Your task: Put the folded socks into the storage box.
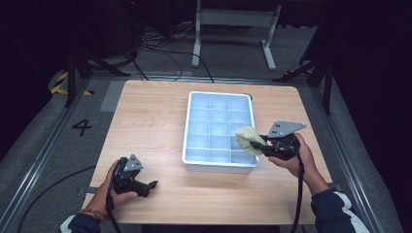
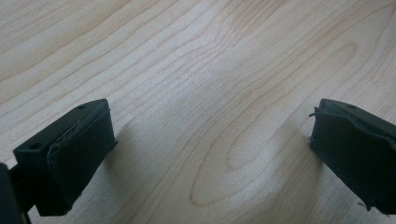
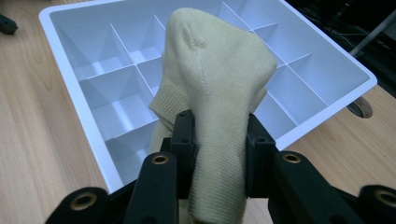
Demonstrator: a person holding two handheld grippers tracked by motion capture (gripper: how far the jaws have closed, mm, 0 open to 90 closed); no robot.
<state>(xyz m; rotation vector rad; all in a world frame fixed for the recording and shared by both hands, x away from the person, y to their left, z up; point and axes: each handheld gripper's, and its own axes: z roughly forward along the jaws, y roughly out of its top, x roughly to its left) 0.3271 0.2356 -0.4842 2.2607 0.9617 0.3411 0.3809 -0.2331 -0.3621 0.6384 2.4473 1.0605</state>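
A pale yellow-green sock (image 3: 215,84) is bunched between the jaws of my right gripper (image 3: 219,135), which is shut on it. In the high view the right gripper (image 1: 255,144) holds the sock (image 1: 248,138) over the right edge of a white divided tray (image 1: 194,114), above its near right compartments. The tray (image 3: 70,84) has several cells, all bare. My left gripper (image 1: 150,184) rests low at the table's near left, far from the tray. Its jaws stand wide apart over bare wood, with nothing between the fingertips (image 2: 70,158).
The light wooden table (image 1: 145,121) has a round cable hole (image 3: 360,107) past the tray's far side. Beyond the table lie dark floor, cables and a metal stand (image 1: 233,24). Open wood lies left of the tray and along the near edge.
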